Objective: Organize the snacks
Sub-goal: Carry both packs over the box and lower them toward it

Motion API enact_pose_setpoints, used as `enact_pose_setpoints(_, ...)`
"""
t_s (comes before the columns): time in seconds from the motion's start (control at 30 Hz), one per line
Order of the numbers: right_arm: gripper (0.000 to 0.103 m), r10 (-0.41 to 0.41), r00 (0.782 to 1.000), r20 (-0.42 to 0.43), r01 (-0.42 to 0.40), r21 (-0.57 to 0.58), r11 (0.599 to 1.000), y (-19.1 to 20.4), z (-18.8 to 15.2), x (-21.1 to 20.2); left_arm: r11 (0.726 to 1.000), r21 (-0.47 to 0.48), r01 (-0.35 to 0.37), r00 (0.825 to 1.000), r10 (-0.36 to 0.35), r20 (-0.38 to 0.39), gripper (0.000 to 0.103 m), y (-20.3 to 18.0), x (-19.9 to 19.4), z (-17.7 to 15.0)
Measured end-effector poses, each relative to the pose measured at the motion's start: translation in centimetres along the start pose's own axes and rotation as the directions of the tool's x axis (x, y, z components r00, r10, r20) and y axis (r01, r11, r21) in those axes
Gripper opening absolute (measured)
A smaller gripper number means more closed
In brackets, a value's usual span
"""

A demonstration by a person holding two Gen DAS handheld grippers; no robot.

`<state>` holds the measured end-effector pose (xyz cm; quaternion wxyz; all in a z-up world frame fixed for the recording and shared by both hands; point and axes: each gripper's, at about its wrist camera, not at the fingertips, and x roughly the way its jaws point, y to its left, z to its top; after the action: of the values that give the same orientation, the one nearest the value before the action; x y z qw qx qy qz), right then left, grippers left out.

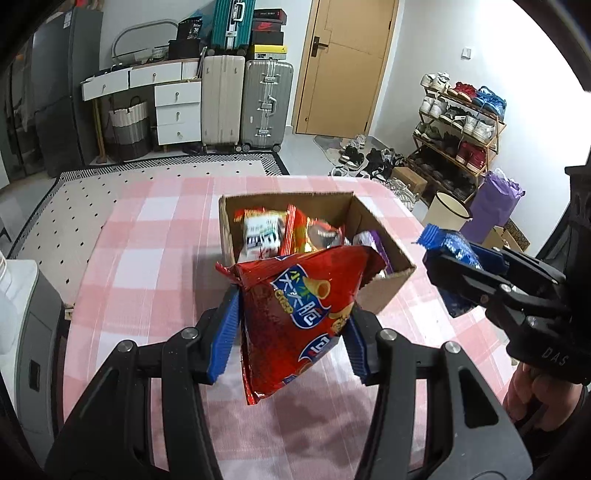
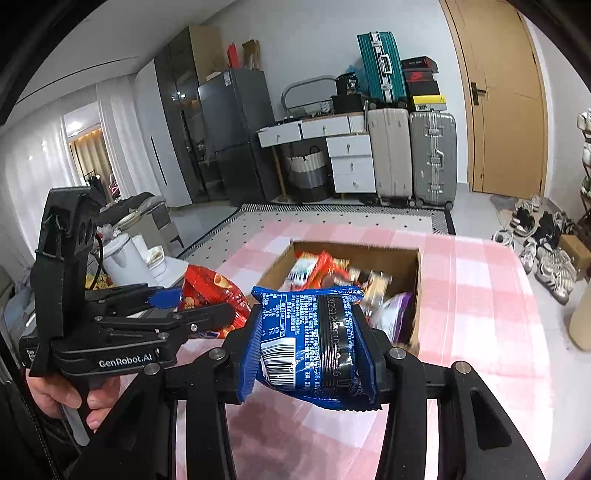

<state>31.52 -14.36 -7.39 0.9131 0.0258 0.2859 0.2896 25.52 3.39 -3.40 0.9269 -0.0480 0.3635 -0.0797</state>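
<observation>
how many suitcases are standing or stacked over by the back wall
3. A cream suitcase and a silver suitcase stand side by side on the floor; a teal suitcase sits on top of the cream one. More could be hidden behind them.

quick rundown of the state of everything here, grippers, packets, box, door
left gripper: shut on red snack bag
red snack bag: held off the table, near the box
right gripper: shut on blue snack packet
blue snack packet: held above the table, sealed
cardboard box: open at the top, on the checked tablecloth, holding several snacks
door: closed
</observation>
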Motion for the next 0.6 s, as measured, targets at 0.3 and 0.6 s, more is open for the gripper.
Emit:
enact_pose_setpoints(0.3, 0.044, -0.005, 1.0, 0.017, 0.005, -0.002, 1.0, -1.1, 3.9, 1.1, 1.0, 0.013, 0.0, 1.0, 0.001, -0.007, 0.049, -0.2, 1.5, 3.8)
enact_pose_setpoints(0.6, 0.044, -0.009, 1.0, 0.027, 0.009, 0.016, 1.0, -2.8, 7.5, 2.8, 1.0, -0.009, 0.027, 0.999, -0.028, -0.044, 0.049, 0.4, 4.4, 7.5)
